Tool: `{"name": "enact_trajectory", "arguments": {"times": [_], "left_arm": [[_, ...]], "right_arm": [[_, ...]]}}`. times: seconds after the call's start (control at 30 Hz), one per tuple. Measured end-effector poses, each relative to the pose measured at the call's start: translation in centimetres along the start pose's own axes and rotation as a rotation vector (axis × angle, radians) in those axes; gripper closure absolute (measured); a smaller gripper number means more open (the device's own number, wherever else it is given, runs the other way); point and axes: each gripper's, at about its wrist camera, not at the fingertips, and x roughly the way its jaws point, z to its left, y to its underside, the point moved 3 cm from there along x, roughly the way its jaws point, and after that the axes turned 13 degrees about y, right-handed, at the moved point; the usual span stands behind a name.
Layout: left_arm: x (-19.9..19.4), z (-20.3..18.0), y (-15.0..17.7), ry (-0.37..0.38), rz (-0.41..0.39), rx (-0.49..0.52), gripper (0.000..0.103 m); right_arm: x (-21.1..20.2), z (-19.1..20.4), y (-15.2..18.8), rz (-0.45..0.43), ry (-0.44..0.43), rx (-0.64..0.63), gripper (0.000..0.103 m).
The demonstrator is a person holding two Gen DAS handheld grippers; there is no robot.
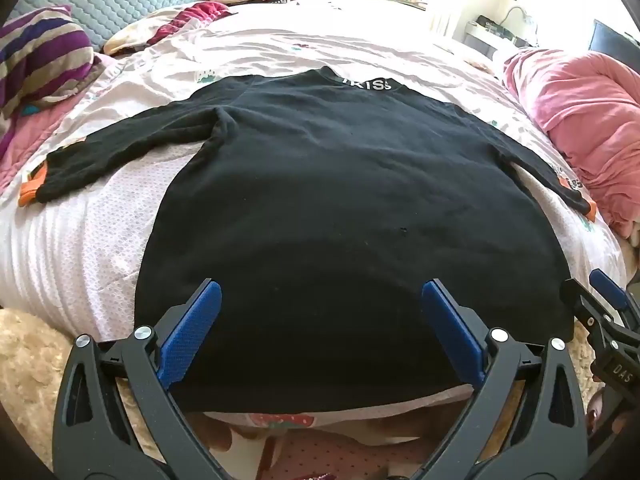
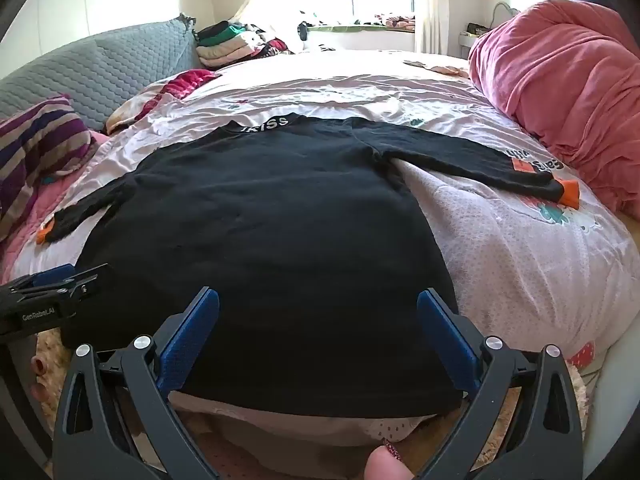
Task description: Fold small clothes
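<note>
Sunlit bedroom, with a bed (image 2: 520,264) under a pale pink printed sheet taking up nearly the whole view. At far left a striped pillow (image 1: 40,60) leans near the grey quilted headboard (image 2: 100,68). Next comes the left sleeve (image 1: 120,148) of a black long-sleeved shirt (image 1: 320,200), orange cuff outward. The shirt lies flat across the middle of the bed, collar away from the cameras, hem at the near edge. Both sleeves are spread wide.

The left gripper (image 1: 320,336) hangs over the hem, jaws spread wide and grasping nothing. The right gripper (image 2: 318,340) hovers likewise beside it, jaws released and empty. The right sleeve (image 2: 480,160) reaches toward a bunched pink duvet (image 2: 560,92).

My judgement: the shirt is light, soft knit, limp and likely to sag or crease when lifted. It should not slip in ribbed pads. Pinching the hem corners or the shoulder seams looks the sensible hold.
</note>
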Motion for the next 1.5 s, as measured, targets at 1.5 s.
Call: {"name": "enact_trajectory", "arguments": {"times": [1.5], "left_arm": [[-0.15,0.16,-0.04,-0.010,0.009,0.013,0.009]], "right_arm": [[-0.28,0.36,0.37,-0.009,0.028,-0.007,0.004]]}}
